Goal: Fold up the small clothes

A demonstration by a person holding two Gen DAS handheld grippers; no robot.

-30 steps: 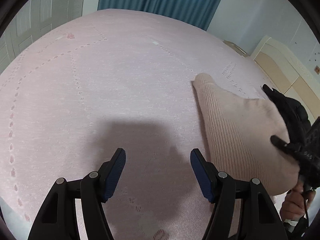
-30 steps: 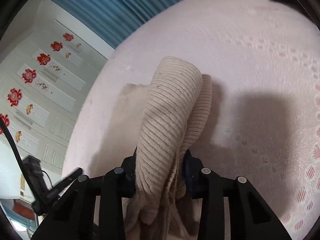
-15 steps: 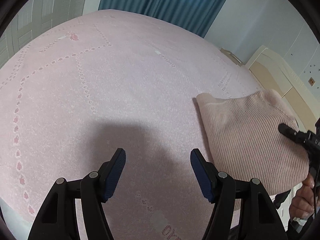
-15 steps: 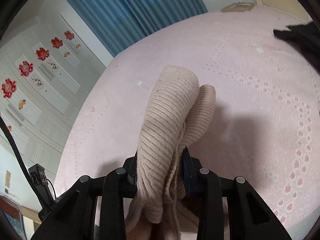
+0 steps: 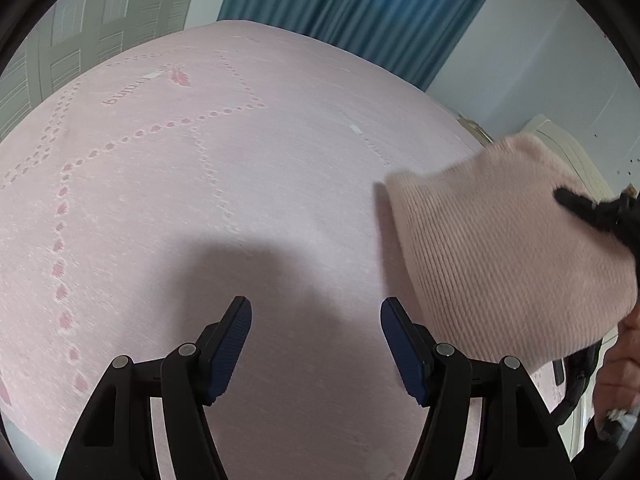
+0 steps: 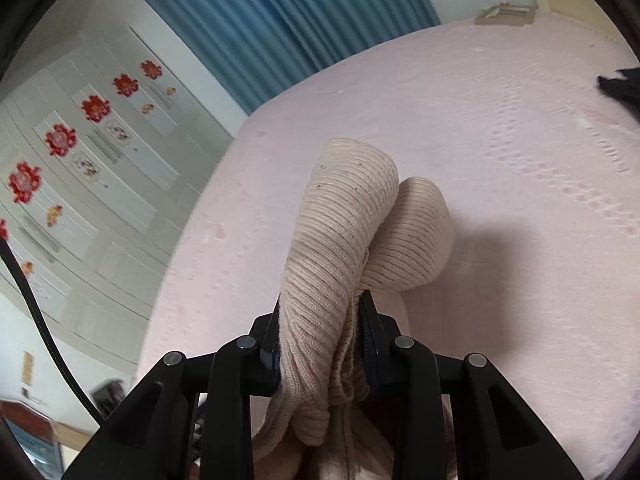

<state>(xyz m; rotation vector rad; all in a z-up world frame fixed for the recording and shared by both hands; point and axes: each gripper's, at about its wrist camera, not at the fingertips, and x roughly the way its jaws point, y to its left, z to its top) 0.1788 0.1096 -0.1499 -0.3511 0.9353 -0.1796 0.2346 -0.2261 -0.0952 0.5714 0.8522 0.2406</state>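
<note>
Ribbed beige knit sweater (image 6: 344, 248), folded and bunched, between closing right gripper (image 6: 320, 320) fingers; left gripper (image 5: 316, 344) released at six o'clock over smooth pink bed (image 5: 200, 200).

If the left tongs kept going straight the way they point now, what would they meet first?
Probably the bare pink bedspread; the open left tongs hold nothing, and the knit garment hangs off to the right.

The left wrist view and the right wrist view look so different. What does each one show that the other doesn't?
Only the left wrist view shows the left tool, open and empty over the pink bedspread, with the knitted garment seen from the side and a pale cabinet behind it.

Only the right wrist view shows the right tool closing on that bunched garment, plus wardrobe doors with red flower stickers and a dark item at the bed's far edge.

Both show the garment, the bedspread and the blue curtain.
</note>
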